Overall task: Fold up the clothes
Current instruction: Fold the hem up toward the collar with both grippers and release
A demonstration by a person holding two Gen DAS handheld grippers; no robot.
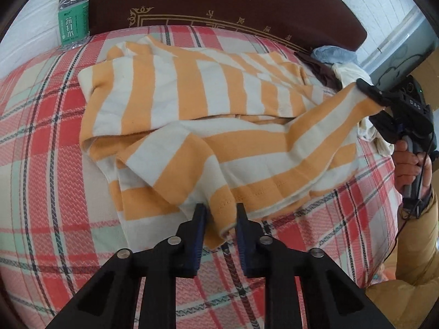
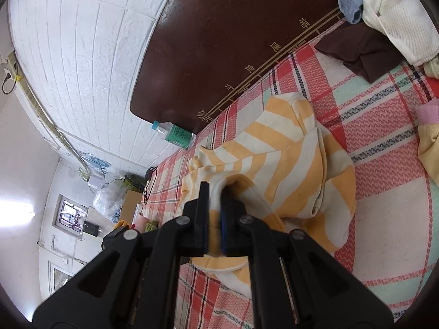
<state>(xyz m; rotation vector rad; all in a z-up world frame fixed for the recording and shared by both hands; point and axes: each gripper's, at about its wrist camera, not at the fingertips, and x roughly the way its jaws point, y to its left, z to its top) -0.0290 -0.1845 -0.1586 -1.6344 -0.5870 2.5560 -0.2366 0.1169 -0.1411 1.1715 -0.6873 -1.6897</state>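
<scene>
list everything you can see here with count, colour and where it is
striped garment: one, orange and white, part folded on the bed, held at two edges
plaid bedcover: one, red, white and mint, under the garment
headboard: one, dark brown with gold trim, far edge of the bed
water bottle: one, clear with green label and blue cap, upright by the headboard
other clothes: one pile, blue, cream and dark brown, by the headboard
brick-pattern wall: white, behind the bed
left gripper: black, jaws closed on the garment's near edge
right gripper: black, jaws closed on a garment edge
hand: one, holding the right gripper's handle, tan sleeve
</scene>
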